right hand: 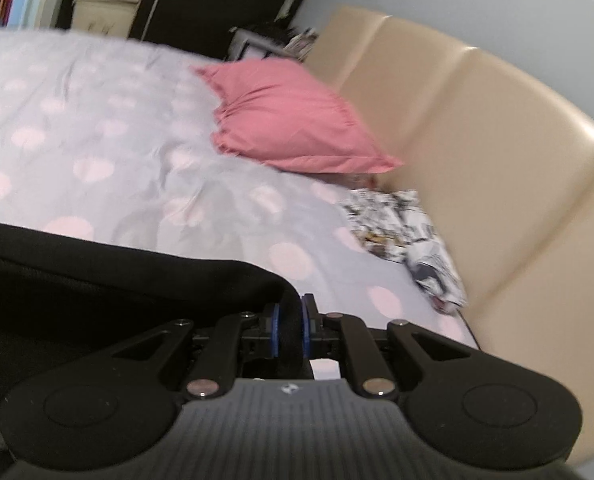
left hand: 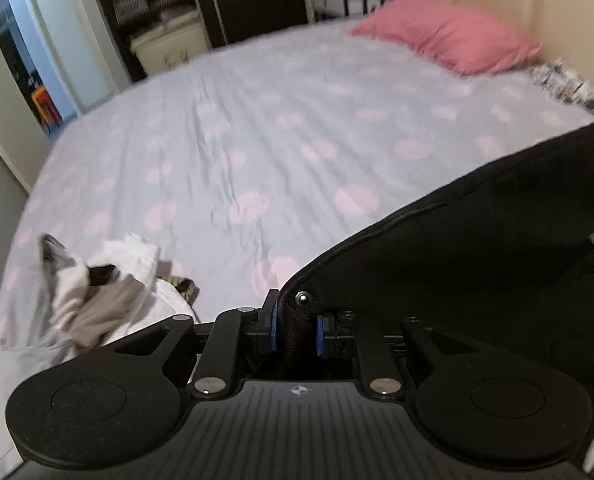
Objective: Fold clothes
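A black garment (left hand: 477, 240) with a metal snap near its corner hangs stretched between my two grippers above the bed. My left gripper (left hand: 295, 326) is shut on one corner of it. In the right wrist view the same black garment (right hand: 97, 276) runs off to the left, and my right gripper (right hand: 289, 330) is shut on its other corner. A pile of white and beige clothes (left hand: 101, 280) lies on the bed at the lower left of the left wrist view.
The bed has a lilac sheet with pink dots (left hand: 257, 140). A pink pillow (right hand: 289, 120) and a black-and-white patterned cloth (right hand: 409, 236) lie by the cream headboard (right hand: 497, 140). A wardrobe and an open door (left hand: 37, 60) stand beyond the bed.
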Demonstrator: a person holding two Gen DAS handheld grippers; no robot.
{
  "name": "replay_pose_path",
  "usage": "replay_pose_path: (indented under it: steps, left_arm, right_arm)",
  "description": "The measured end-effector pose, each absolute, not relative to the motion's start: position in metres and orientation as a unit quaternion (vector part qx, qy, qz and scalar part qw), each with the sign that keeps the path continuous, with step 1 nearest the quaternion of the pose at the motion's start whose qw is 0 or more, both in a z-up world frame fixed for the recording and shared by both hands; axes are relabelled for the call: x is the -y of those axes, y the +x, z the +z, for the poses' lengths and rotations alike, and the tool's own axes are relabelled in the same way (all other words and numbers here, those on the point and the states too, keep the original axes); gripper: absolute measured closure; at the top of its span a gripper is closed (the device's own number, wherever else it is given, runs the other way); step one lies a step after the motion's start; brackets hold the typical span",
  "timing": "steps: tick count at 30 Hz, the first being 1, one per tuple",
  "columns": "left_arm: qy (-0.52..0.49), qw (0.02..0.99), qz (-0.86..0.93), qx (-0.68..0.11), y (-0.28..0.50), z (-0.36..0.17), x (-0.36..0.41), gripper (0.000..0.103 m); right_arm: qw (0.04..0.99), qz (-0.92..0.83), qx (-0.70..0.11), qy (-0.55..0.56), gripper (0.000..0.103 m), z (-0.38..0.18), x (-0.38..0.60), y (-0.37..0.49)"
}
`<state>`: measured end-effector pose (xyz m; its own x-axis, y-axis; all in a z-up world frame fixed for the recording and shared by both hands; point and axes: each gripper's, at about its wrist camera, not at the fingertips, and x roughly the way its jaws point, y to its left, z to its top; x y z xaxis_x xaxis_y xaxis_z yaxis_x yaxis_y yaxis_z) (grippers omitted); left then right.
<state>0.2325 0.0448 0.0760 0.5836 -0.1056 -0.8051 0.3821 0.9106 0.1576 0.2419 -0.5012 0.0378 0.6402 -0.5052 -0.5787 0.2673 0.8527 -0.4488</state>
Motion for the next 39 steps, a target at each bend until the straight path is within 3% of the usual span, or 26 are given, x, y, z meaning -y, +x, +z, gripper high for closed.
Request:
replay_pose_path:
  steps: [10, 13, 15, 17, 20, 22, 26, 36, 39]
  left_arm:
    - [0.147, 0.845, -0.109, -0.502, 0.319, -0.011, -0.051, 0.088]
    - [0.143, 0.843, -0.108, -0.507, 0.328, -0.025, -0.045, 0.088]
    - [0.148, 0.842, -0.109, -0.507, 0.329, -0.030, -0.043, 0.088]
    - [0.150, 0.842, -0.111, -0.506, 0.328, -0.032, -0.041, 0.088]
    - [0.130, 0.851, -0.116, -0.495, 0.319, -0.025, -0.048, 0.084]
    - [0.111, 0.860, -0.117, -0.485, 0.310, -0.018, -0.055, 0.077]
    - [0.068, 0.884, -0.111, -0.449, 0.282, -0.001, -0.073, 0.049]
    - [-0.047, 0.863, -0.075, -0.497, 0.236, -0.027, -0.120, 0.049]
    - [-0.084, 0.849, -0.068, -0.517, 0.233, -0.047, -0.126, 0.049]
  right_arm:
    - [0.867, -0.181, -0.427, -0.184, 0.088, -0.042, 0.481, 0.360]
    - [0.859, -0.170, -0.446, -0.186, 0.072, -0.053, 0.479, 0.366]
    - [0.865, -0.167, -0.435, -0.183, 0.052, -0.048, 0.482, 0.359]
    - [0.871, -0.164, -0.430, -0.171, 0.042, -0.038, 0.487, 0.348]
    - [0.883, -0.155, -0.421, -0.138, 0.040, -0.018, 0.498, 0.316]
    - [0.890, -0.149, -0.415, -0.114, 0.038, -0.010, 0.503, 0.292]
    - [0.898, -0.136, -0.408, -0.092, 0.033, -0.007, 0.507, 0.245]
    - [0.915, -0.128, -0.381, -0.021, 0.033, -0.041, 0.532, 0.170]
    - [0.917, -0.117, -0.377, -0.055, 0.022, -0.051, 0.531, 0.162]
